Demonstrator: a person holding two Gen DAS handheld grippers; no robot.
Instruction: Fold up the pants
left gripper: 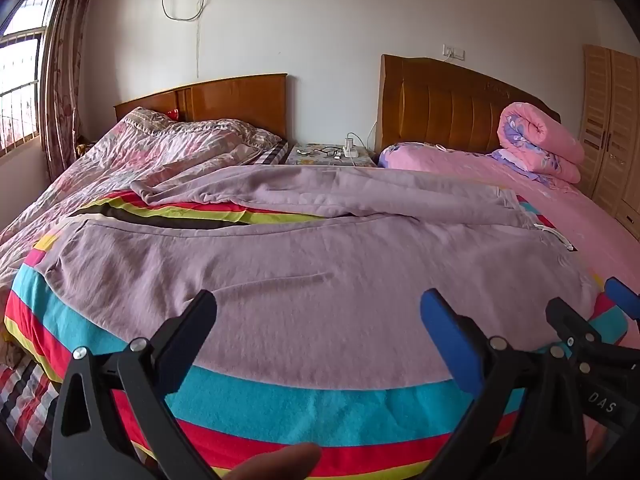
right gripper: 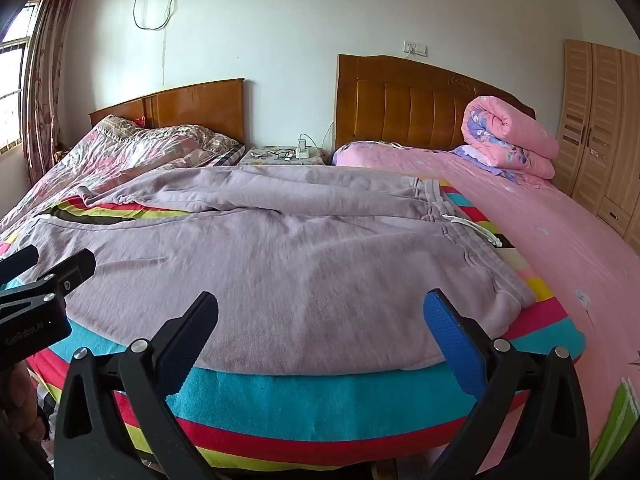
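Pants: we see the lilac sweatpants (left gripper: 320, 264) spread flat across the striped blanket (left gripper: 320, 404), legs running toward the left, waistband at the right with a white drawstring (right gripper: 476, 230) lying loose.
Upper leg: it lies rumpled behind the nearer one, and a wedge of blanket shows between them at the left.
Left tongs: we hold the left tongs (left gripper: 320, 312) above the near edge of the pants, jaws spread wide, nothing between them, not touching the cloth.
Right tongs: the right tongs (right gripper: 320, 312) hang likewise over the near hem, closer to the waistband, jaws wide apart and empty.
Neighbours: each pair shows at the edge of the other's view, side by side and apart.
Thumb: a fingertip (left gripper: 280, 462) shows at the bottom of the left view.
Bed: the blanket covers the foot of the pink bed (right gripper: 560, 248), with a rolled pink quilt (right gripper: 508, 136) by its headboard.
Beyond: a second bed (left gripper: 140, 152) with a floral cover stands at the left, a nightstand (left gripper: 332, 156) with chargers between the two.
Wardrobe: a pale wooden wardrobe (right gripper: 600, 128) stands at the far right.
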